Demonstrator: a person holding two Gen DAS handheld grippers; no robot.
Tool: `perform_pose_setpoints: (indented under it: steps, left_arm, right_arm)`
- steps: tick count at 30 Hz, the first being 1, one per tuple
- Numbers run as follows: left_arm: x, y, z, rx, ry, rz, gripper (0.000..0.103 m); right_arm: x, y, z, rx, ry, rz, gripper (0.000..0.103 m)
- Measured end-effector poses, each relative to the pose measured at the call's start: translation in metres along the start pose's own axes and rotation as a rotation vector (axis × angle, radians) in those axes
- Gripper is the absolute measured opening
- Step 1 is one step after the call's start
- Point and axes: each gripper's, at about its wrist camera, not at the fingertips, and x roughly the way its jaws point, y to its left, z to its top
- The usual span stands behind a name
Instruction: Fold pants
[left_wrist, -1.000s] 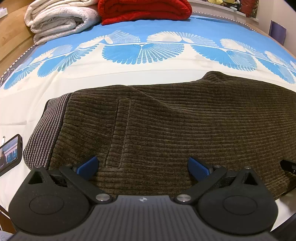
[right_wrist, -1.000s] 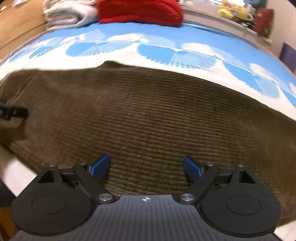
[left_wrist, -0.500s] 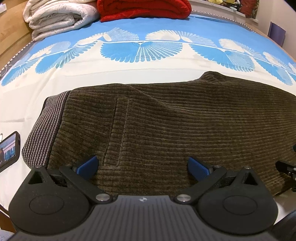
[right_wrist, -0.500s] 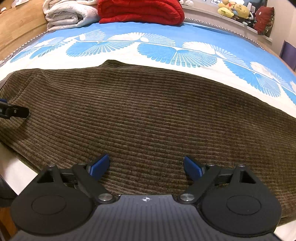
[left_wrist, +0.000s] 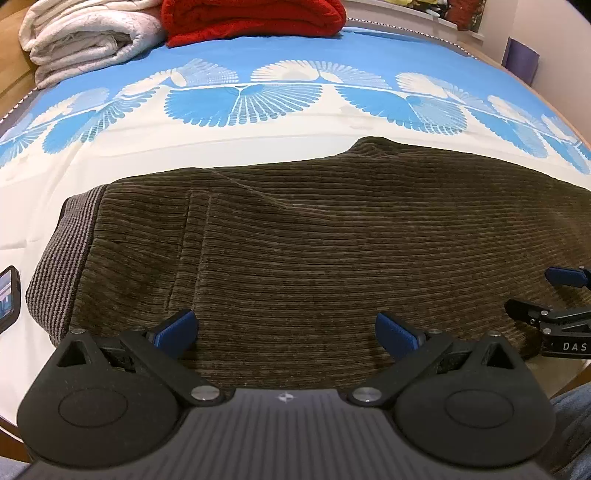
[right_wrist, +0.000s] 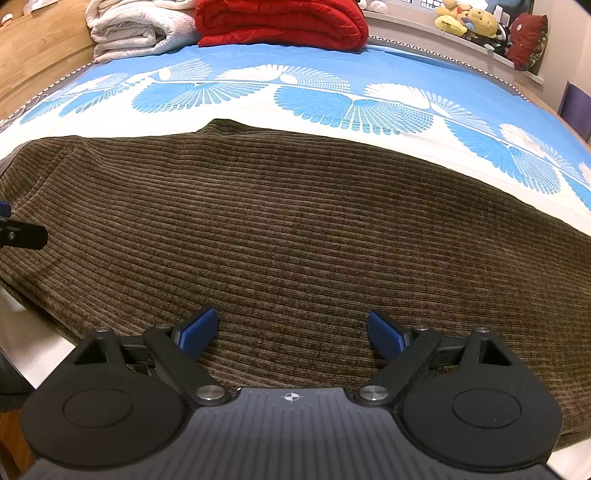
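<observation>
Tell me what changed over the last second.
Little. The left gripper drew back slightly, so more bedspread shows beyond the pants. The right gripper shows further into the left view's right edge. Nothing was gripped or released: both are open and empty over the pants, which lie as before.

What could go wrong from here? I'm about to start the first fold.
1. The pants lie along the near bed edge; a tug toward you could slide them off.
2. Both tools, left and right, are open over thick corduroy; a shallow pinch may catch only the top layer.
3. A phone sits beside the waistband; a sweep that way could knock it.
</observation>
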Motion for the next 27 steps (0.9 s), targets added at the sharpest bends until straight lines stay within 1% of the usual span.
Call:
perform_pose_setpoints:
  steps: [8, 12, 14, 16, 18, 19, 20, 22, 24, 25, 27]
  left_arm:
    - [-0.001, -0.005, 0.001, 0.005, 0.006, -0.013, 0.103]
    - [-0.004, -0.007, 0.002, 0.001, 0.006, -0.023, 0.103]
    - [-0.006, -0.009, 0.005, -0.003, -0.001, -0.025, 0.103]
    - [-0.007, -0.01, 0.007, -0.007, -0.008, -0.028, 0.103]
    - [-0.007, -0.011, 0.008, -0.008, -0.007, -0.025, 0.103]
    - [-0.007, -0.013, 0.009, -0.008, -0.006, -0.026, 0.103]
    - [-0.007, -0.014, 0.009, -0.008, -0.004, -0.029, 0.103]
    - [-0.008, -0.017, 0.01, -0.003, -0.007, -0.034, 0.103]
    - [-0.008, -0.019, 0.01, 0.0, -0.015, -0.029, 0.103]
    - [-0.009, -0.02, 0.01, -0.002, -0.018, -0.027, 0.103]
    - [-0.01, -0.02, 0.01, -0.01, -0.016, -0.03, 0.103]
  right_arm:
    - [-0.002, -0.006, 0.002, 0.02, 0.01, 0.007, 0.09]
    - [-0.009, -0.022, 0.005, 0.071, -0.005, 0.001, 0.09]
    - [-0.015, -0.038, 0.006, 0.122, -0.023, -0.019, 0.09]
    - [-0.021, -0.059, 0.008, 0.199, -0.049, -0.062, 0.09]
    - [-0.022, -0.076, 0.008, 0.265, -0.047, -0.101, 0.09]
    - [-0.021, -0.085, 0.007, 0.292, -0.027, -0.122, 0.09]
    - [-0.018, -0.093, 0.005, 0.308, 0.013, -0.137, 0.09]
    - [-0.009, -0.106, 0.003, 0.296, 0.116, -0.15, 0.089]
    - [-0.012, -0.12, 0.005, 0.287, 0.137, -0.147, 0.088]
    - [-0.018, -0.13, 0.007, 0.303, 0.127, -0.151, 0.088]
    - [-0.041, -0.159, 0.009, 0.376, 0.053, -0.151, 0.088]
